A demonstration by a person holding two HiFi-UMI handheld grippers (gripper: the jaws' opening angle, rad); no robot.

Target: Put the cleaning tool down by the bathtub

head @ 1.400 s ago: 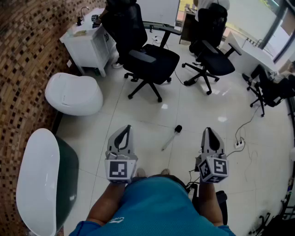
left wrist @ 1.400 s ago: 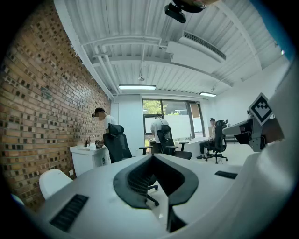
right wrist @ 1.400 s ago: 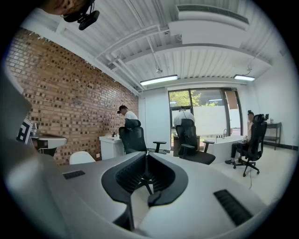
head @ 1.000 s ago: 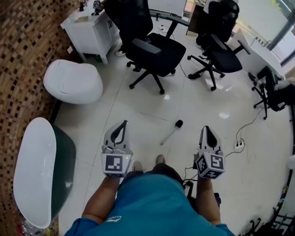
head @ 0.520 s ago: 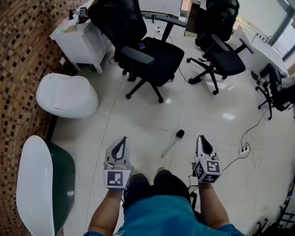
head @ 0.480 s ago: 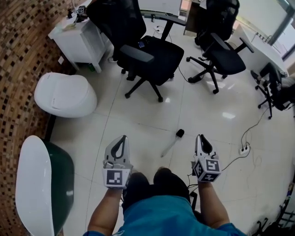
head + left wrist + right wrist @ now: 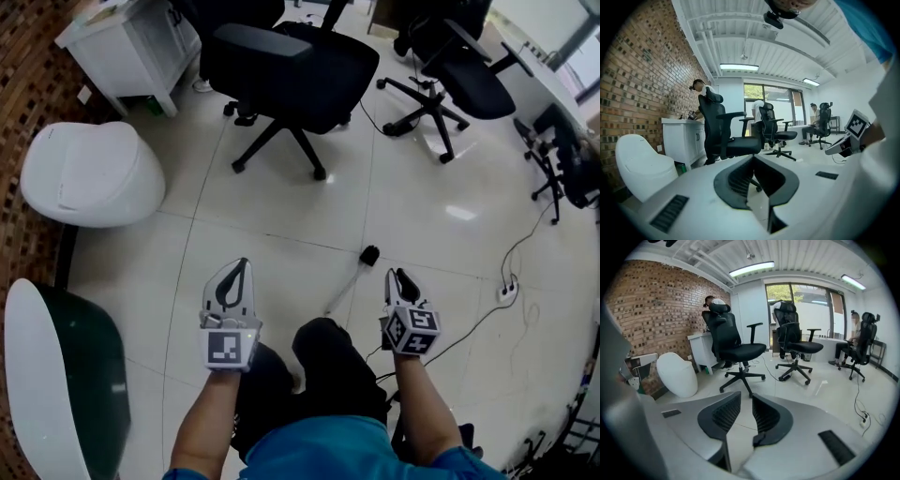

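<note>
Floor tiles [image 7: 272,211] come closer as we crouch: left gripper [image 7: 236,272] clenched empty, right gripper [image 7: 400,279] just opening its jaws on nothing beside the cleaning tool [image 7: 349,280], which lies well apart from the bathtub [image 7: 26,375], so likely a pickup approach.

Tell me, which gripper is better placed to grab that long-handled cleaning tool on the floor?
Right, probably. The right gripper sits just beside the cleaning tool, near its black head; its jaws have just been opening, nothing between them. The left gripper is farther off and shut.
</note>
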